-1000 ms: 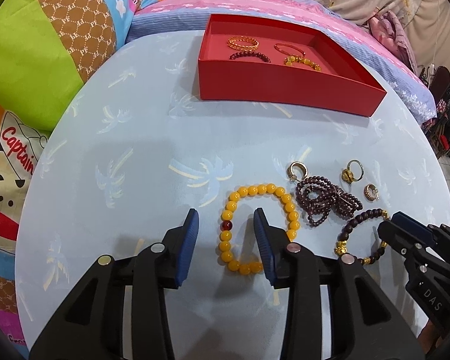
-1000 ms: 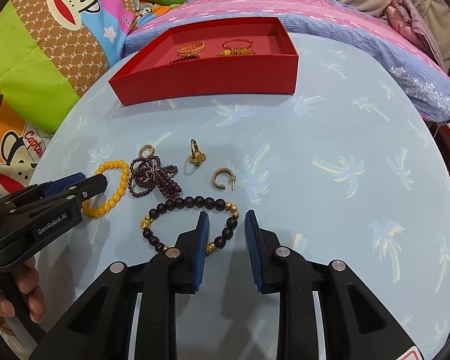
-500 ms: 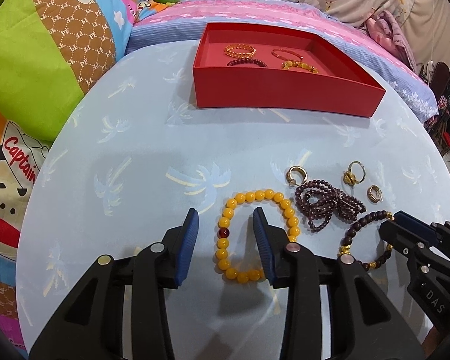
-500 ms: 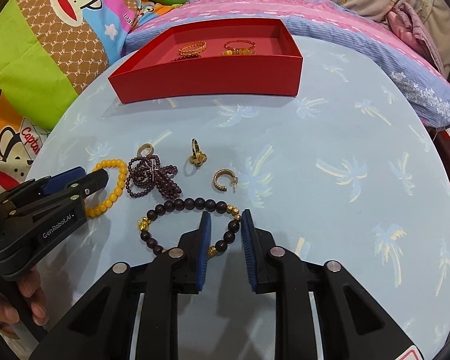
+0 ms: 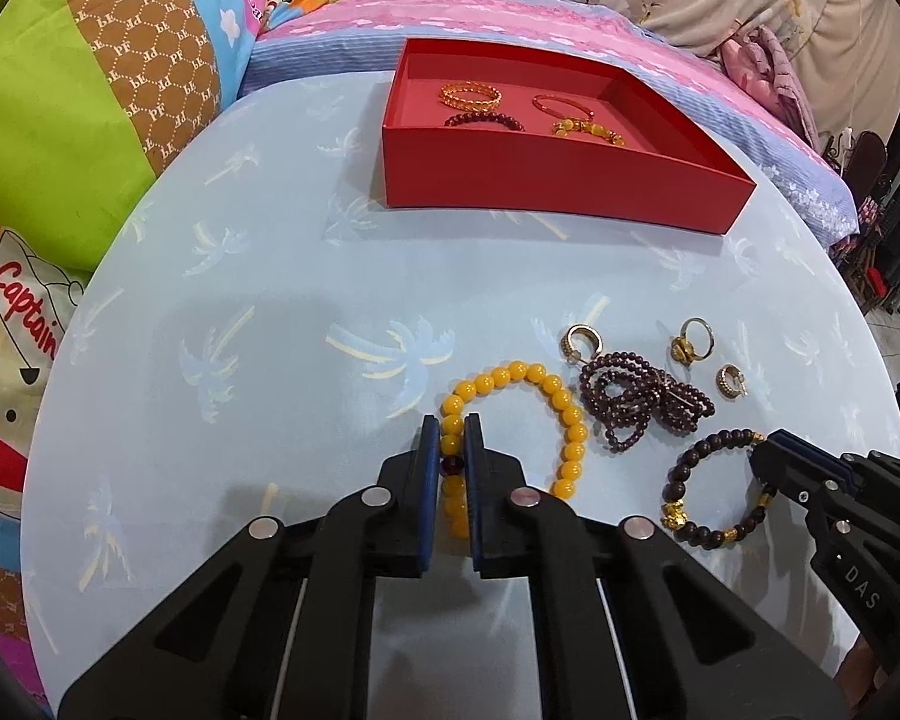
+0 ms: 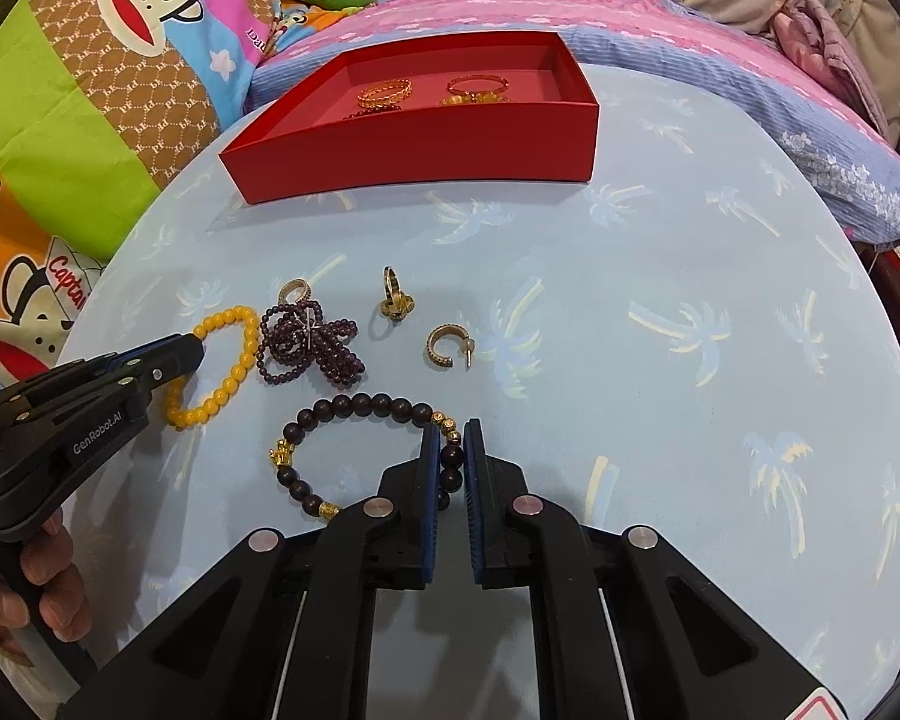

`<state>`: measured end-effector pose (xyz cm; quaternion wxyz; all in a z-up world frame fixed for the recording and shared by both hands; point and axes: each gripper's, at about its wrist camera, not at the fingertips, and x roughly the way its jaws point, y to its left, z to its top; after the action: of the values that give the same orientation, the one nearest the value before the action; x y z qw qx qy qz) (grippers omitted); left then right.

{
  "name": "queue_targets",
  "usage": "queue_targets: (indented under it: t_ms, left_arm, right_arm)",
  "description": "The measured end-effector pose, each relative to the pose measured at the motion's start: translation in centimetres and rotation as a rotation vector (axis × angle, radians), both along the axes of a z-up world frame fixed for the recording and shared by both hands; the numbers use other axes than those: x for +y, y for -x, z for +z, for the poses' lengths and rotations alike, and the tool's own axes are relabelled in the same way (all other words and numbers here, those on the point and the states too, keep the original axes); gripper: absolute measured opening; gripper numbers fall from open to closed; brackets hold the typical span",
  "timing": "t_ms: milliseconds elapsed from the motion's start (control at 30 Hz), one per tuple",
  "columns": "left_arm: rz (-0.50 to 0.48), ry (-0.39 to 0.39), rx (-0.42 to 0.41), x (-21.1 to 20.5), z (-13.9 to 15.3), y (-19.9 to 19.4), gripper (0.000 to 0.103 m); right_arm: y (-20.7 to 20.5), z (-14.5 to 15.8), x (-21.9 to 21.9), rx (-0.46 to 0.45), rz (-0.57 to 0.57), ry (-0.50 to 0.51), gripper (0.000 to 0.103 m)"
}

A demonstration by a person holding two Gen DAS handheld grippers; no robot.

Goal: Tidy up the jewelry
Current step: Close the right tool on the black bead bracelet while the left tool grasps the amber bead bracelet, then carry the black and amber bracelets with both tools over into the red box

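The left gripper (image 5: 452, 462) has its jaws pinched on the near-left stretch of the yellow bead bracelet (image 5: 561, 414), right at its one dark red bead, and the right gripper (image 6: 450, 462) has its jaws pinched on the right side of the dark bead bracelet (image 6: 354, 405) with the gold charms. Both bracelets lie flat on the tabletop (image 6: 660, 276), near its front edge. The red tray (image 5: 558, 180) sits well apart at the back, with four bracelets already in it.

The step in hand looks like lifting both bracelets and carrying them to the tray. To do it well, raise each one straight up before moving forward, so the hanging loop clears the tray's front wall instead of catching on it. Round beads can roll out of a pinch (the grip seems to sit on only a bead or two), so keep the squeeze steady and move smoothly.

The yellow bracelet lies just beside the tangled purple bead strand (image 5: 642, 399), so watch that it does not drag the strand along. A ring (image 6: 395, 294) and two small gold hoop earrings (image 6: 447, 347) (image 6: 294, 290) remain loose on the tabletop for later trips.
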<state>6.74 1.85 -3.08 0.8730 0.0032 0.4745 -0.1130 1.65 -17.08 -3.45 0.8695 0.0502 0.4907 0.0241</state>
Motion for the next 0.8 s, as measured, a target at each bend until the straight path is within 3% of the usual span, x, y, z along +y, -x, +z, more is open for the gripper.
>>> queue_targets:
  t_ms: [800]
  left_arm:
    - [-0.041,0.092,-0.029,-0.5,4.6,0.8,0.007]
  right_arm:
    - [0.5,5.6,-1.5,-0.131,-0.027,-0.06,0.008]
